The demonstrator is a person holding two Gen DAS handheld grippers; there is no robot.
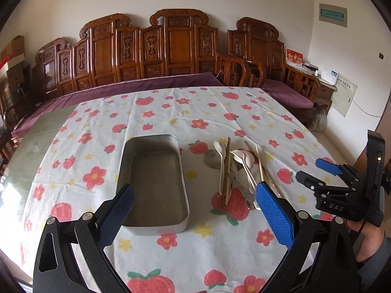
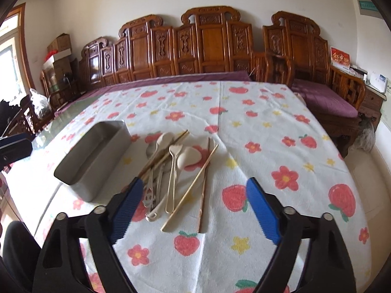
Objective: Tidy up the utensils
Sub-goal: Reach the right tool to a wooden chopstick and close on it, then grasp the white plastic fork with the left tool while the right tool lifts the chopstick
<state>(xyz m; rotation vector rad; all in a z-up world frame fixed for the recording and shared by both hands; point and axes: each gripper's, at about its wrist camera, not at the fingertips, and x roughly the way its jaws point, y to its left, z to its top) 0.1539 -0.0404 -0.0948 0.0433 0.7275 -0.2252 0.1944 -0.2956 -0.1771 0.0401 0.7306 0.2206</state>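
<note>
utensils: cream spoons, chopsticks, seemingly metal pieces, heaped | both tools agape, empty

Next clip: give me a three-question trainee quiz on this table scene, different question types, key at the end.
1. True or false: the rectangular metal tin already holds utensils.
2. Which lies nearest the right hand-held gripper? A) metal tin B) pile of cream spoons and wooden chopsticks C) carved wooden bench
3. Fill in: the flower-and-strawberry tablecloth is mostly ___.

Key: 1 false; 2 B; 3 white.
</note>
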